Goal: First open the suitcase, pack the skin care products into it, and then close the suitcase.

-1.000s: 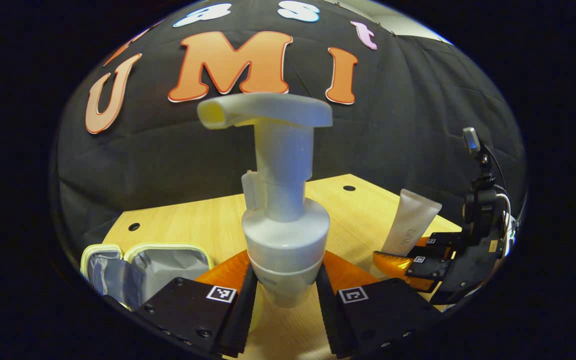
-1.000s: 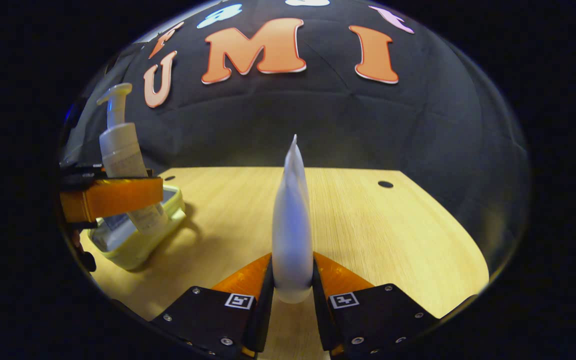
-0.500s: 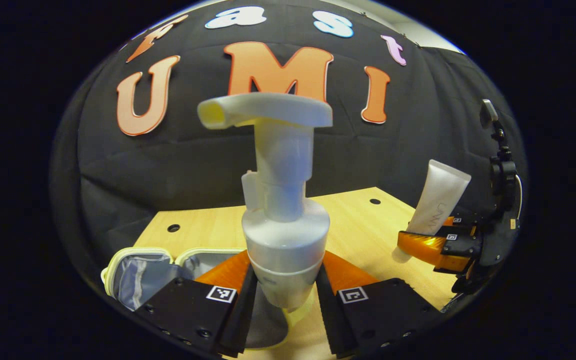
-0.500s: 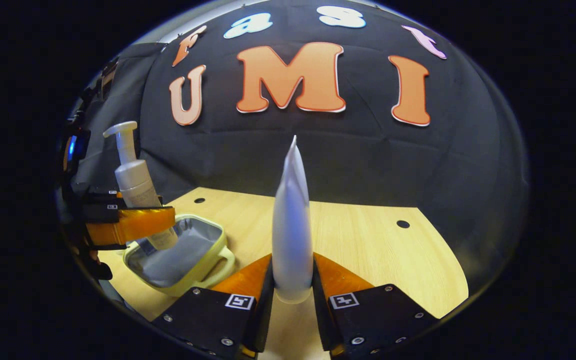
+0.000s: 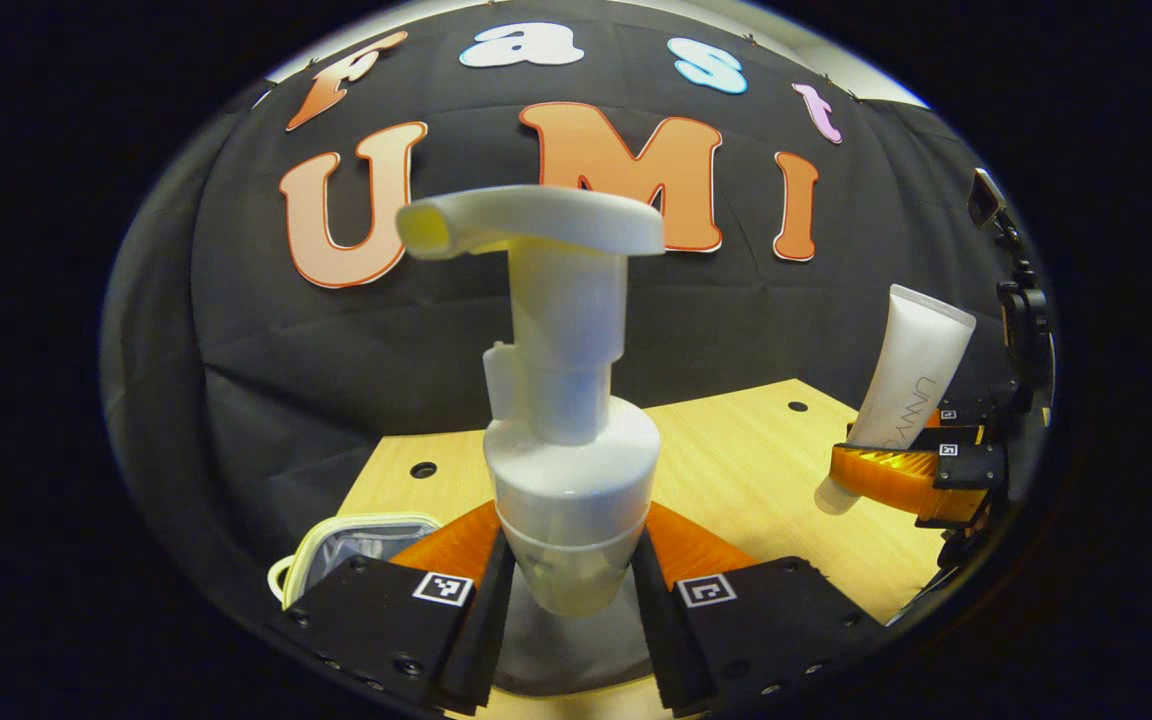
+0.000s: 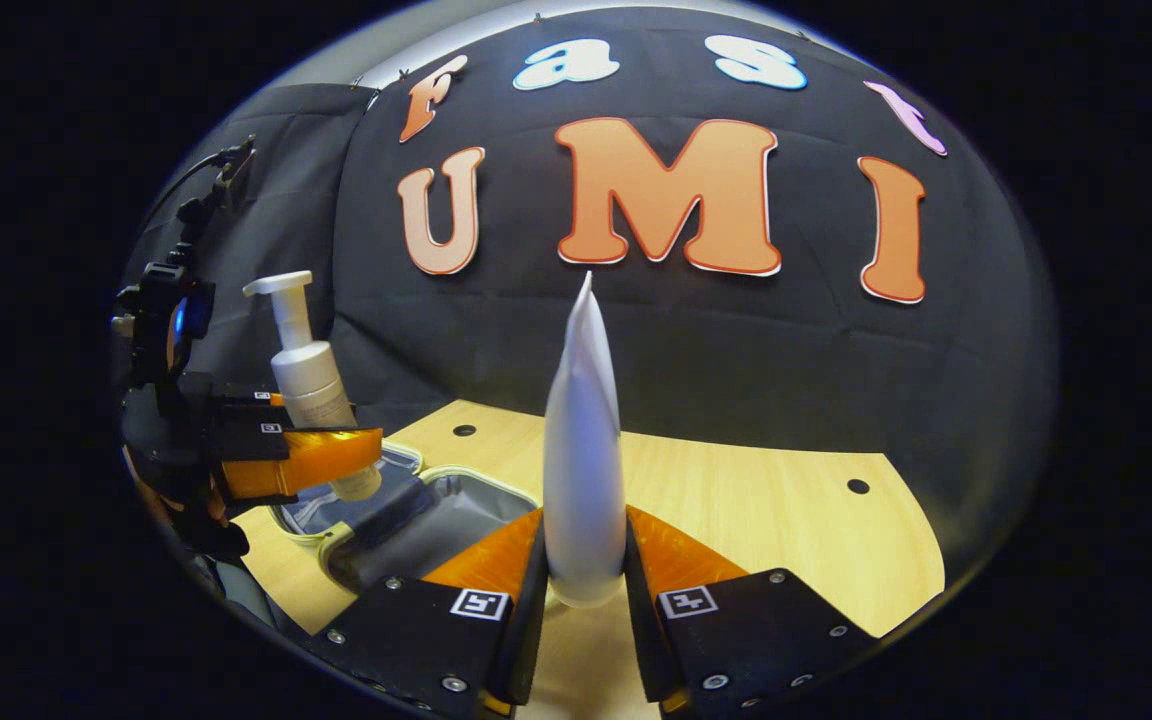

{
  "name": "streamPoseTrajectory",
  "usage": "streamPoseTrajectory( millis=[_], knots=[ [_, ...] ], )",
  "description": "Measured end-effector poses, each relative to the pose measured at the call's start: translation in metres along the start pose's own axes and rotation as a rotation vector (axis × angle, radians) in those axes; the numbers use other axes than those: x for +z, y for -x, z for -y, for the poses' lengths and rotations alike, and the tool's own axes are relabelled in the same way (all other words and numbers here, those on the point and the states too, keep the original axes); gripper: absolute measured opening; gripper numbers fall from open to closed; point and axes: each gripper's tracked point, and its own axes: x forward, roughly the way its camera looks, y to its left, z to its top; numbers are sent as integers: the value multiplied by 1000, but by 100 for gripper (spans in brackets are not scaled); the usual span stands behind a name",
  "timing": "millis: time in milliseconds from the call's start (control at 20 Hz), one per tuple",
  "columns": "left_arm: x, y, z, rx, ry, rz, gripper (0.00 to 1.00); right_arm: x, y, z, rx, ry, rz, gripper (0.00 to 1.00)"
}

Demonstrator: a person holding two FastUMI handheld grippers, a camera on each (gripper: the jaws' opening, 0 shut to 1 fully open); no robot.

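In the left gripper view, the left claw [image 5: 571, 590] sits nearest, its two black fingers pressed against either side of a white pump bottle [image 5: 571, 470], gripping it low on the body. The bottle stands upright between the fingers, its pump head pointing left at the top. Directly beneath and behind the claw lies the open suitcase [image 5: 356, 540], a small case with a pale yellow rim and grey lining, resting on the wooden tabletop [image 5: 736, 470]; the bottle's base hangs over the grey lining. Farther off to the right, the right claw [image 5: 896, 475] holds a white tube [image 5: 911, 375], tilted, cap end down, above the tabletop.

In the right gripper view, the right claw [image 6: 584, 595] is closed on the white tube [image 6: 584, 450], which stands upright between the fingers, seen edge-on with its flat crimped end up. Just behind and to the left, the suitcase [image 6: 436, 510] lies open on the tabletop [image 6: 756, 520]. Beyond it on the left, the left claw [image 6: 311, 460] holds the pump bottle [image 6: 311, 385] over the case's far compartment.
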Motion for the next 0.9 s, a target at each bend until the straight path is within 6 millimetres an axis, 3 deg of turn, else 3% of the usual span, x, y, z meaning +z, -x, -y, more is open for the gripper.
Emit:
streamPoseTrajectory(
  millis=[200, 500, 650, 900],
  knots=[
    [-4, 0, -21, -9, 27, -6, 59, 4, -9, -26, 18, 3, 8, 41],
    [-55, -18, -30, -58, 50, -143, 60, -13, -24, -59, 44, -9, -31, 41],
    [-89, -28, -36, -68, 51, -233, 58, -19, -34, -68, 50, -25, -46, 41],
    [-126, -57, -29, -105, 87, -384, 60, -38, -47, -79, 49, -46, -101, 41]
  ],
)
